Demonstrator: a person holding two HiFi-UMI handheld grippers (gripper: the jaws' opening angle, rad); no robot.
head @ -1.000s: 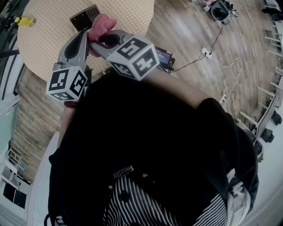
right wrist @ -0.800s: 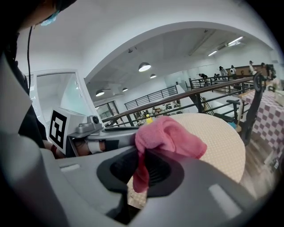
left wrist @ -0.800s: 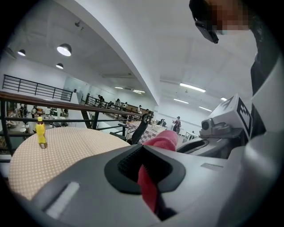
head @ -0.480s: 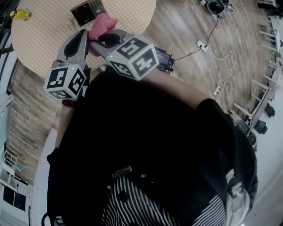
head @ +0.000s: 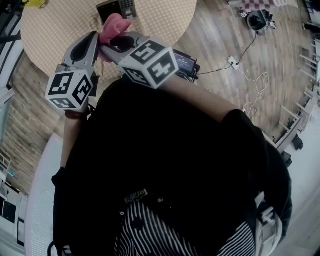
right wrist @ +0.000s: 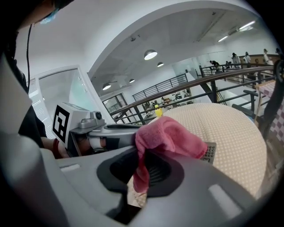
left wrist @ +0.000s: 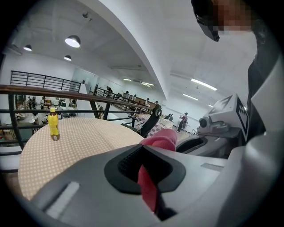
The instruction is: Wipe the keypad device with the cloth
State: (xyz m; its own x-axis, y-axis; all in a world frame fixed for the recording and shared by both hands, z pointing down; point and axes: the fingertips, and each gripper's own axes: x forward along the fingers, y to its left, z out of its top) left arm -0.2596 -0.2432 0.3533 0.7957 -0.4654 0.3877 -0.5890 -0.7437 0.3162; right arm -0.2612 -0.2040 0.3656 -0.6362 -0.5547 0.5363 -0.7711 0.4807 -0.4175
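The pink cloth [head: 112,27] hangs in the air between my two grippers, above the near edge of the round dotted table [head: 60,30]. In the left gripper view, the left gripper [left wrist: 146,164] is shut on a fold of the cloth [left wrist: 148,188]. My right gripper [right wrist: 146,170] is also shut on the cloth [right wrist: 166,137], which bunches over its jaws. The dark keypad device [head: 117,9] lies flat on the table just beyond the cloth. Only a corner of the keypad device [right wrist: 209,151] shows past the cloth in the right gripper view.
A yellow bottle [left wrist: 53,125] stands at the table's far edge. Black railings [left wrist: 66,95] run behind the table. On the wooden floor to the right lie a dark box [head: 186,65] and a power strip [head: 233,61] with cables.
The table and keypad device have slid right and upward in the head view as the head turned. Both grippers keep the same hold on the cloth.
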